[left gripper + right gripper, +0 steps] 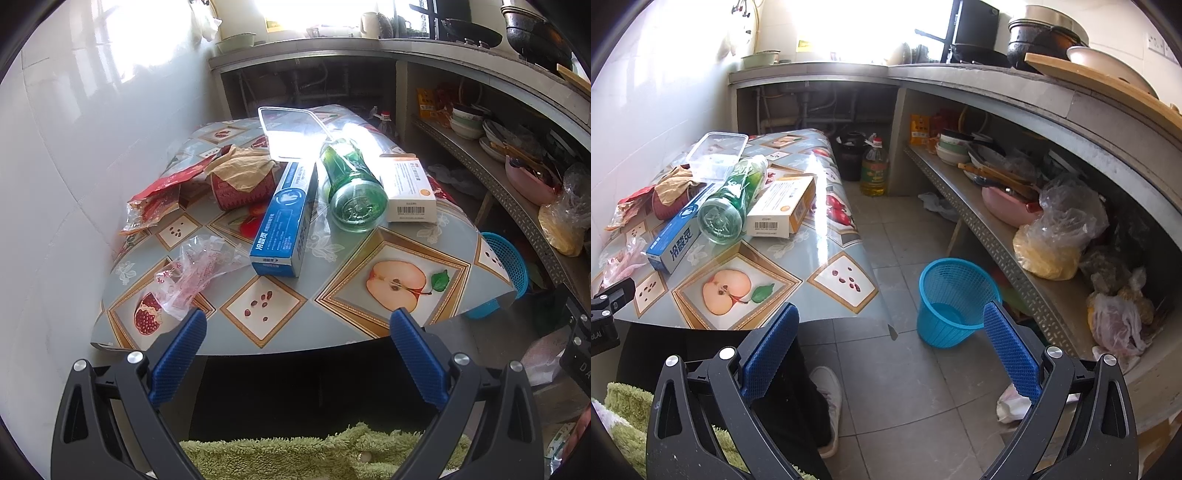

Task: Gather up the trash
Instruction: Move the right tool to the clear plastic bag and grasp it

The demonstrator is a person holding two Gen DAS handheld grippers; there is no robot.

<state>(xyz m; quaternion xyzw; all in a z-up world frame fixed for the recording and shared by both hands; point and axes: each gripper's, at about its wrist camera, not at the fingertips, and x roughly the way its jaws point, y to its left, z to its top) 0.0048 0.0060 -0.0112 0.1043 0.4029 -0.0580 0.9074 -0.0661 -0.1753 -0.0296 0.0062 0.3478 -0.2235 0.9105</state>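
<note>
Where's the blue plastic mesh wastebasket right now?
The blue plastic mesh wastebasket stands on the tiled floor in the right wrist view, between the table's right edge and the metal shelf.

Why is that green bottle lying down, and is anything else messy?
The green bottle lies tipped on its side between the blue box and white box. Crumpled wrappers and a plastic bag litter the table.

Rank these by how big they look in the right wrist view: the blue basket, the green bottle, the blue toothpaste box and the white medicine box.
1. blue basket, though nearest the camera
2. green bottle
3. blue toothpaste box and white medicine box: too alike to rank
</note>
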